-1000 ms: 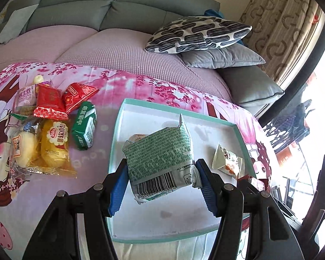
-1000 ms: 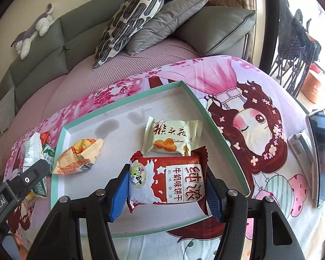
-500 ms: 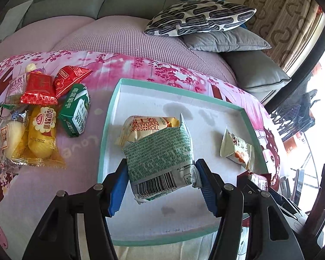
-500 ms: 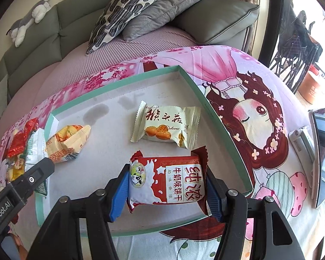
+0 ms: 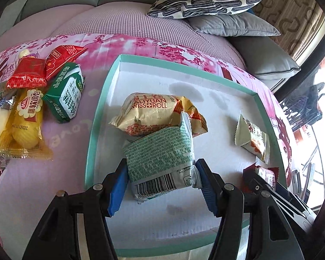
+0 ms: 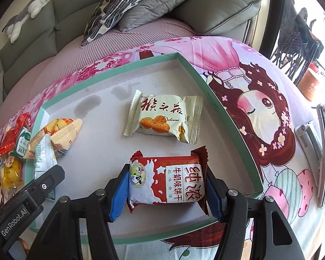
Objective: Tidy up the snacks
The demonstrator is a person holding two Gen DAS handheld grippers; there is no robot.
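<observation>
My left gripper (image 5: 161,184) is shut on a green-and-white snack pack (image 5: 160,158), held just above the floor of the white tray (image 5: 101,99), in front of a yellow Swiss roll pack (image 5: 151,112). My right gripper (image 6: 165,189) is shut on a red-and-white milk biscuit pack (image 6: 166,182), low over the same tray (image 6: 227,117). A cream cookie pack (image 6: 162,119) lies beyond it. The left gripper's black body (image 6: 26,197) shows at the lower left of the right wrist view.
A pile of loose snacks (image 5: 30,99) lies on the pink cartoon cloth left of the tray: red, green and yellow packs. A phone and a silver device (image 6: 309,140) lie to the tray's right. Patterned and grey pillows (image 5: 208,0) rest on the sofa behind.
Both grippers have sunk toward the tray with their packs still held. The Swiss roll pack has come into full view behind the left gripper's pack.
</observation>
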